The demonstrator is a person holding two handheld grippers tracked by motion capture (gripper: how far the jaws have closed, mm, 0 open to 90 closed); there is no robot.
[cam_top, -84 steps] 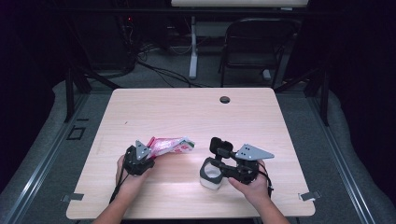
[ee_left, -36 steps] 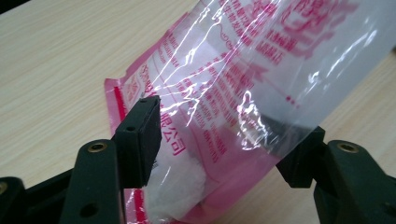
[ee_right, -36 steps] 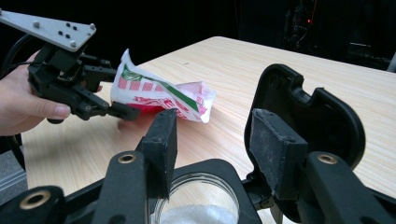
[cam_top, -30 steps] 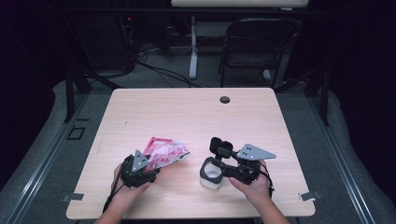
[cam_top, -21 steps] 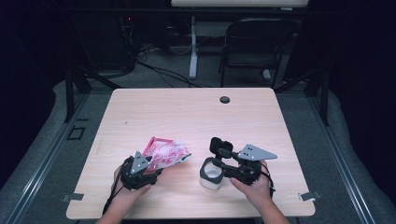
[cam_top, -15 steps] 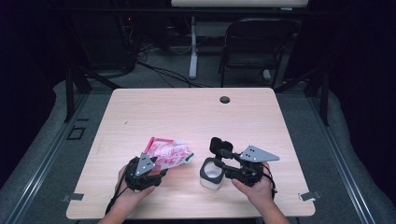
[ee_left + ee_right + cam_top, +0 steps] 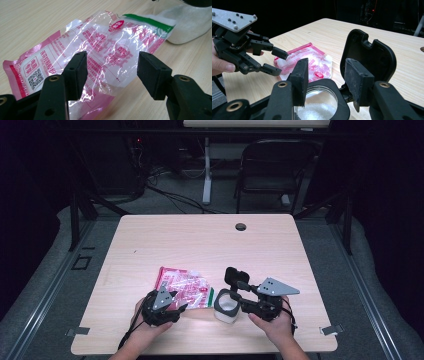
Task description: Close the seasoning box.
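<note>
On the near part of the wooden desk point(image 7: 150, 245) lies a pink-and-clear plastic packet point(image 7: 182, 287), flat and crinkled, with its green-edged end touching or just beside a white container point(image 7: 226, 309) to its right. The container's black flip lid point(image 7: 235, 276) stands open, and white granular contents show inside it in the right gripper view.

The left hand-held gripper point(image 7: 181, 309) sits at the packet's near edge. In the left gripper view its jaws stand wide apart, one on each side of the packet's middle, and neither pad presses on the film, so it holds nothing yet. The right hand-held gripper point(image 7: 231, 301) is at the container; its jaws point(image 7: 327, 75) straddle the black collar around the mouth, just in front of the raised lid. Whether the pads actually press on the container cannot be told from these pictures.

The step in hand appears to be picking up the packet while the container is steadied with its lid open. The next move likely calls for the left jaws to close on the thin, slippery film, preferably near an edge or seam, and then lift without dragging the packet into the container and tipping it.
</note>
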